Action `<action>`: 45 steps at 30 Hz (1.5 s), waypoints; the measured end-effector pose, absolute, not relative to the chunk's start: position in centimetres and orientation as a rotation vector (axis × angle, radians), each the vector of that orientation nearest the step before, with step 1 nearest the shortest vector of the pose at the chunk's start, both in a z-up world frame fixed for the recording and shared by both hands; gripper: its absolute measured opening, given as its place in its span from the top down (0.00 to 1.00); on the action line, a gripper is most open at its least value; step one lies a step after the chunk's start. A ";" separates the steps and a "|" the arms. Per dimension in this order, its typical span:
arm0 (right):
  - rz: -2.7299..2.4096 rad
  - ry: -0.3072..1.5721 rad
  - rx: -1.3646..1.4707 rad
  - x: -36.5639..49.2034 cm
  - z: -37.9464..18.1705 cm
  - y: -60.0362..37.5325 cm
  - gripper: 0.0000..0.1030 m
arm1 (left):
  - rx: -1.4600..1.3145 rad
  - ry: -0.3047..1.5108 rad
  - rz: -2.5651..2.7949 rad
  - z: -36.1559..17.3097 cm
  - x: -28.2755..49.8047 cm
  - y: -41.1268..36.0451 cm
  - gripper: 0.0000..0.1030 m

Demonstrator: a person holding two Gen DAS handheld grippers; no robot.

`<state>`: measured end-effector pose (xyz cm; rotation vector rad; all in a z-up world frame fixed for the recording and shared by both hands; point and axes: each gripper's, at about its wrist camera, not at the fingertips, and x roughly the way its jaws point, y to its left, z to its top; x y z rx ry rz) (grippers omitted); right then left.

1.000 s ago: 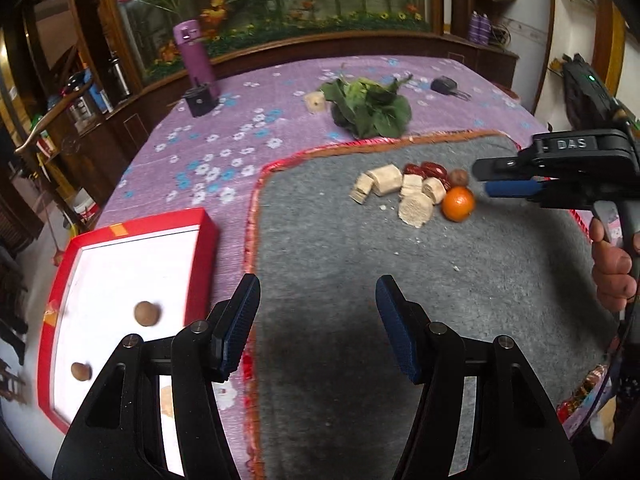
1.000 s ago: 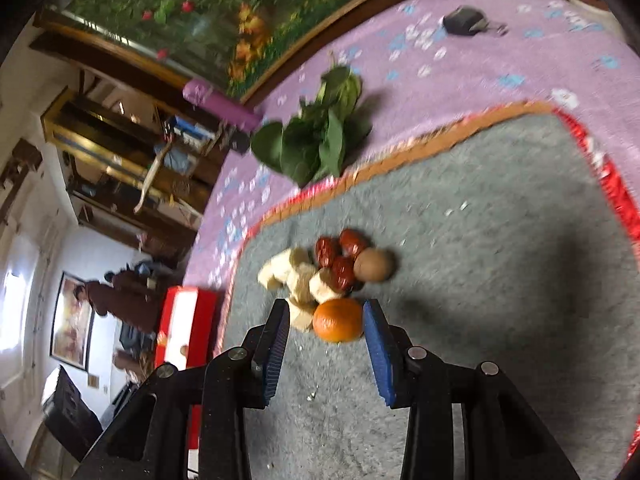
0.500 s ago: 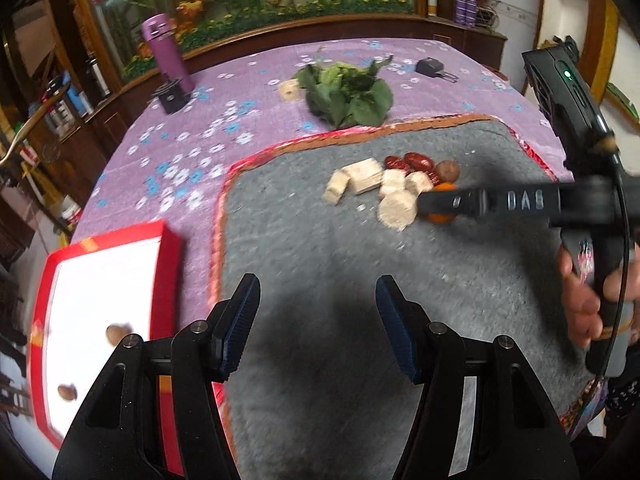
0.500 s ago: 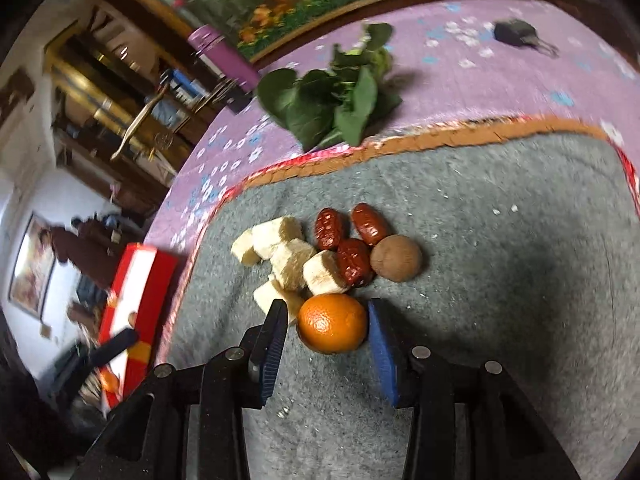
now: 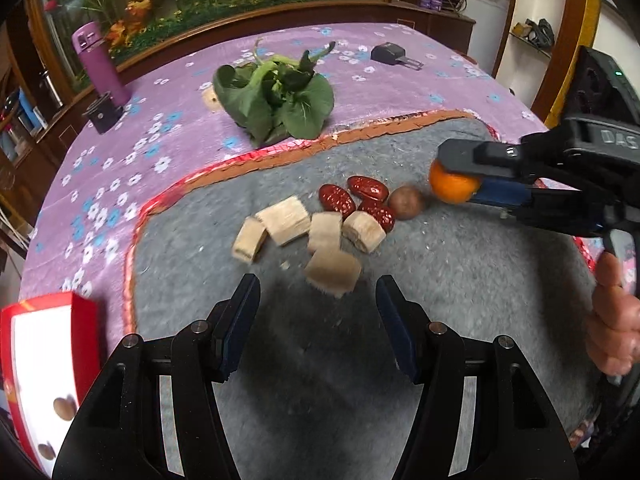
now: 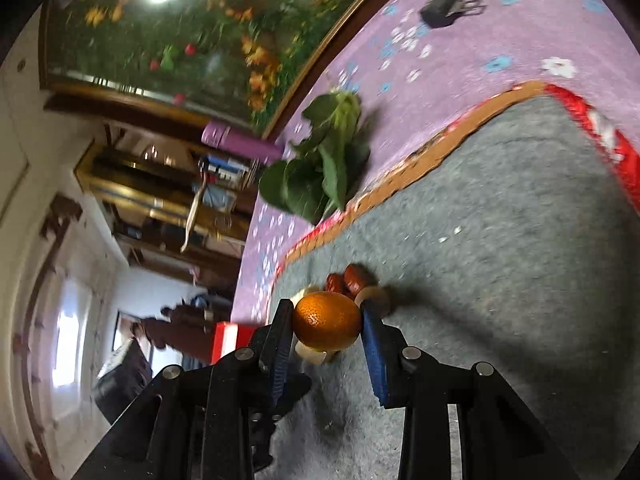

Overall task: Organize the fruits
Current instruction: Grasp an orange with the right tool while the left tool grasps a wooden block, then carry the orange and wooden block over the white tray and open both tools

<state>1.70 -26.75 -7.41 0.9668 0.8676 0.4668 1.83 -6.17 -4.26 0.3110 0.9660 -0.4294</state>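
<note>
Orange fruit is riding clamped in the right gripper, the left gripper is hanging open and empty, while dates and cut chunks are waiting outside the red tray.

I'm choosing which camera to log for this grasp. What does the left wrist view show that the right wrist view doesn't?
Left wrist only: the open left gripper with nothing between its fingers, the hand holding the right gripper, and nuts in the red tray.
Right wrist only: both pads pressing the orange's sides.
Both: orange, red dates, leafy greens.
</note>
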 end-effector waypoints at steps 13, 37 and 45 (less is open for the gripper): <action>0.473 0.864 0.993 1.6 -7.3 -26.5 0.68 | 0.249 1.002 -0.450 -6.4 3.9 -7.2 0.58; 0.394 0.855 0.925 1.7 -7.4 -26.5 0.68 | 0.148 0.868 -0.296 -2.8 -3.7 1.3 0.69; 0.341 0.810 0.846 1.3 -6.8 -26.1 0.68 | 0.120 0.763 -0.116 -0.1 -5.7 8.0 0.69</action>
